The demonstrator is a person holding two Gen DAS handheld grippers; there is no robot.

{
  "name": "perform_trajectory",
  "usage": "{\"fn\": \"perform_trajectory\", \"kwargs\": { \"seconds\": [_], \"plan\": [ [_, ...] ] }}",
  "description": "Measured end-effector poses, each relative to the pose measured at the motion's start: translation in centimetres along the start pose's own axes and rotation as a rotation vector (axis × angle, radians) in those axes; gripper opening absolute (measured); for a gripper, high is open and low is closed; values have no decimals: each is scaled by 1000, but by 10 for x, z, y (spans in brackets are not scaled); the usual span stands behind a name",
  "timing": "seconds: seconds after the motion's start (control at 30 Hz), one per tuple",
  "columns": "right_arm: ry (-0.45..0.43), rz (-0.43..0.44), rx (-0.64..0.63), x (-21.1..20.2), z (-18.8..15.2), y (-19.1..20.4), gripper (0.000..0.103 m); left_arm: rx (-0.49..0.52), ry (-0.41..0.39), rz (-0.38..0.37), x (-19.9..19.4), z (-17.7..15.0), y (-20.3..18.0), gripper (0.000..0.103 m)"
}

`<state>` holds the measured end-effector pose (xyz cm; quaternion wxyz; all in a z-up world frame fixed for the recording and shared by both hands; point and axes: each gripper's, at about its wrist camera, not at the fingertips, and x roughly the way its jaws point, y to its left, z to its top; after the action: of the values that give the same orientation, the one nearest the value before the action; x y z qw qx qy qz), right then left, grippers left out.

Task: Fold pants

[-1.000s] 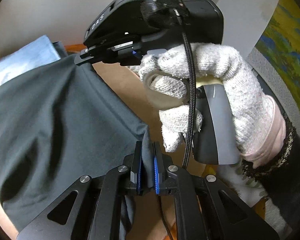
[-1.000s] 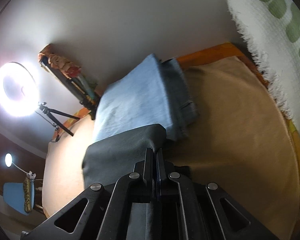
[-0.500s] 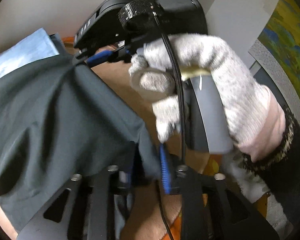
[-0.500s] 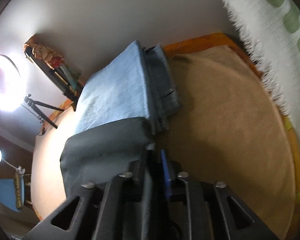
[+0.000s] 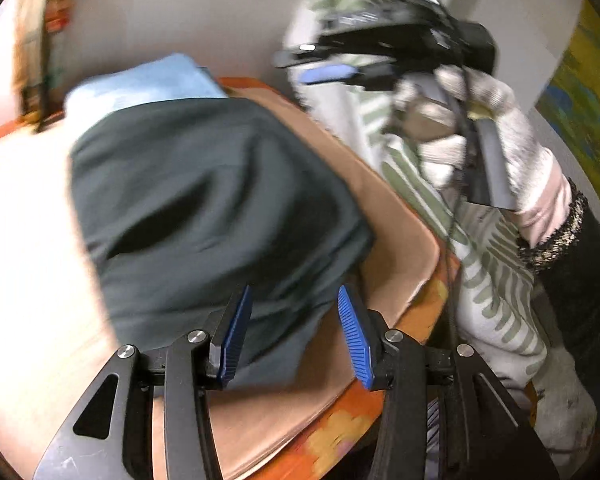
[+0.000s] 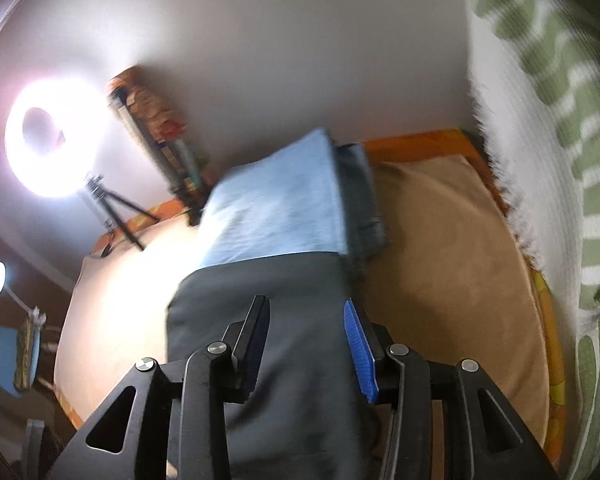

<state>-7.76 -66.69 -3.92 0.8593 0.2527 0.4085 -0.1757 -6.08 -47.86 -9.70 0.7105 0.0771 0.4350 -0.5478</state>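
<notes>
Right now I have both sets of jaws opening and neither one gripping: the left gripper (image 5: 294, 326) stands about half open with the near edge of the dark pants (image 5: 220, 208) showing between its blue pads (image 5: 352, 338), the cloth lying slack, not pinched. The right gripper (image 6: 306, 330) looks the same in its own view — jaws parted, dark fabric (image 6: 260, 320) beneath and between them, nothing clamped. I'll take the light blue folded stack (image 6: 276, 208) as my landmark: the dark pants lie on the tan blanket (image 6: 452, 248) just on my side of that stack, their far edge meeting or slightly overlapping it, and a darker denim piece (image 6: 360, 192) sits against the stack's right side. The fold looks puffy to me, with deep creases in the middle rather than a flat panel. My worry is the withdrawal — if a ribbed pad snags the cloth as I back away, it could drag the top layer open and undo the fold. Also the pants' near edge lies close to the blanket's near edge, far from the stack, so a tug toward me might pull them off. The gloved hand (image 5: 484, 128) holding the right tool is blurred, so I can't judge its clearance well.
</notes>
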Motion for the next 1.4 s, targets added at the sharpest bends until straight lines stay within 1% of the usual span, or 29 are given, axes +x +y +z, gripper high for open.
{"fn": "perform_trajectory", "kwargs": {
  "seconds": [0.13, 0.3, 0.37, 0.47, 0.53, 0.63, 0.8, 0.9, 1.03, 1.1, 1.27, 1.4],
  "plan": [
    [16, 29, -76, 5, -2, 40, 42, -93, -39, 32, -21, -16, 30, 43],
    [52, 78, -139, 21, -2, 92, 42, -172, -54, 34, -32, -34, 63, 43],
    [68, 77, -169, 28, -4, 109, 42, -192, -54, 33, -31, -40, 70, 43],
    [105, 73, -215, 45, -8, 135, 42, -241, -43, 11, -24, -46, 81, 43],
    [133, 68, -244, 57, -10, 151, 42, -273, -43, -3, -20, -47, 89, 43],
    [171, 50, -279, 77, -8, 170, 42, -294, -49, -18, -15, -46, 91, 43],
    [233, -5, -336, 115, -3, 202, 42, -324, -46, -32, -4, -47, 94, 43],
    [289, -67, -366, 142, 0, 216, 41, -355, -52, -43, 0, -48, 98, 43],
    [335, -148, -409, 170, 0, 226, 41, -380, -71, -35, -1, -49, 105, 43],
    [361, -177, -429, 185, 1, 229, 41, -387, -73, -33, 0, -49, 107, 43],
    [405, -285, -498, 213, -2, 234, 41, -405, -69, -43, 5, -51, 112, 43],
    [425, -367, -596, 225, -12, 245, 40, -401, -71, -53, 7, -48, 112, 41]
  ]
}}
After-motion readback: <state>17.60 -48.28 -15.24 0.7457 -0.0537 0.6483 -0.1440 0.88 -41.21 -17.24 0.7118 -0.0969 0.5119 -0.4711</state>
